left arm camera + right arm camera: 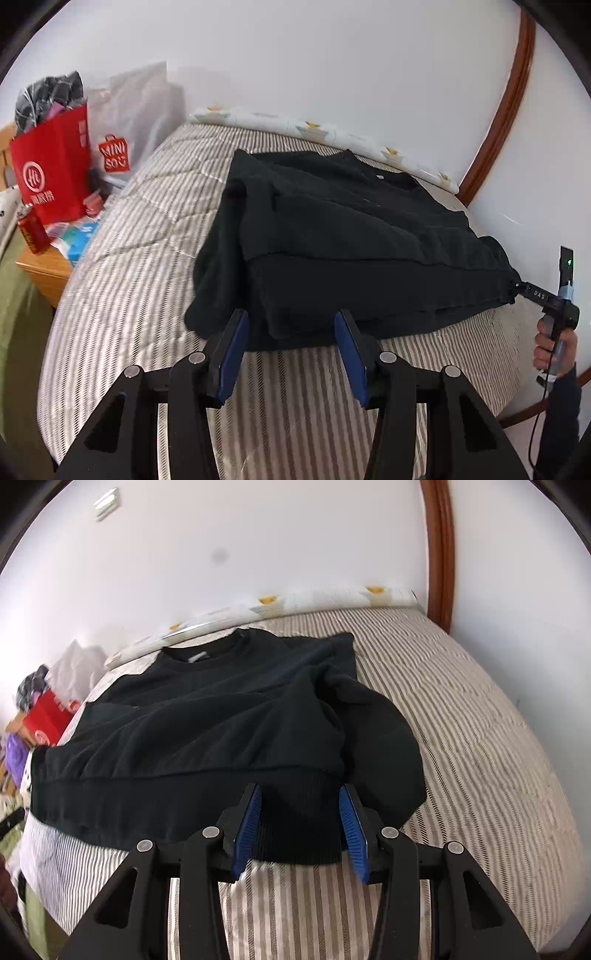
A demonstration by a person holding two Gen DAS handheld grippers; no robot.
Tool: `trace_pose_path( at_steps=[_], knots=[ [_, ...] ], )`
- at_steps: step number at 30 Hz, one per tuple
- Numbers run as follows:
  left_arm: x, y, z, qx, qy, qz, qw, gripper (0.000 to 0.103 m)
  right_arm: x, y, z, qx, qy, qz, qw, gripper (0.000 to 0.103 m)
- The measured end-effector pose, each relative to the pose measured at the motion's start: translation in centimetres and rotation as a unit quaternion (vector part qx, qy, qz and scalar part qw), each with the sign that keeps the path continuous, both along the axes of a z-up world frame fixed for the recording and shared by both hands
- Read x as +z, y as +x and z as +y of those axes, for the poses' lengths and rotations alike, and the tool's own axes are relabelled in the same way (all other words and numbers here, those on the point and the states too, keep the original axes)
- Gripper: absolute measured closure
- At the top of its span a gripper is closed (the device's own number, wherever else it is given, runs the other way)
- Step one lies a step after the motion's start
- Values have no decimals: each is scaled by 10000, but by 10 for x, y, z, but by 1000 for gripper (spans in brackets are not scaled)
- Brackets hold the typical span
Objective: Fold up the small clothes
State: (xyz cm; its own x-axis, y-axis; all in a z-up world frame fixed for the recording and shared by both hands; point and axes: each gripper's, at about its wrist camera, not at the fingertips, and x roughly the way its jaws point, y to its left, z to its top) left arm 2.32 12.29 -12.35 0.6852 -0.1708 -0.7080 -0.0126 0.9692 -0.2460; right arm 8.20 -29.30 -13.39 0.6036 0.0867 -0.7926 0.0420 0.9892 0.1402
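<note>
Left wrist view: left gripper [291, 326] is seen released, pads apart over the black sweatshirt [351, 236] hem, lower centre.
Right gripper [301, 805]: released, hem between pads.
Sweatshirt: spread on striped bed [461, 709], frame centre.

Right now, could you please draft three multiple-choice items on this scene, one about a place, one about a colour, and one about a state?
1. Where does the black sweatshirt lie?
A. On the striped bed cover
B. On the wooden nightstand
C. In a shopping bag

2. What colour are the pads on the grippers' fingers?
A. Red
B. Blue
C. Green

3. How do the jaws of the left gripper and right gripper stand?
A. Both clamped on the hem
B. One clamped, one apart
C. Both apart

Answers: 1 A, the garment is spread flat over the stripes; 2 B, blue ribbed pads show in both views; 3 C, the pads stand apart, pressing nothing.
</note>
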Motion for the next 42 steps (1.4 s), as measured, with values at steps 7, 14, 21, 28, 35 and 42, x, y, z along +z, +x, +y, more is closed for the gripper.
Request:
trace_pose_path(
  at_steps=[7,14,21,28,35,42],
  knots=[
    [-23,35,4,89,-360,392,9985,59,-5,8,-2,-3,202,-56,9998,70],
    [-4,43,-2,91,-260,133,9995,91,19,4,-8,197,388,-289,9986,96],
    [22,54,-2,104,-267,-207,9994,92,39,12,-13,140,810,-551,9951,98],
    [47,86,1,197,-257,-449,9985,92,60,47,-10,111,875,-891,9921,98],
    [52,131,7,310,-174,-476,9982,95,71,82,-15,-1,1011,-1115,9886,98],
    [28,167,10,403,-38,-134,9991,95,40,126,-11,-171,828,-799,9932,98]
  ],
)
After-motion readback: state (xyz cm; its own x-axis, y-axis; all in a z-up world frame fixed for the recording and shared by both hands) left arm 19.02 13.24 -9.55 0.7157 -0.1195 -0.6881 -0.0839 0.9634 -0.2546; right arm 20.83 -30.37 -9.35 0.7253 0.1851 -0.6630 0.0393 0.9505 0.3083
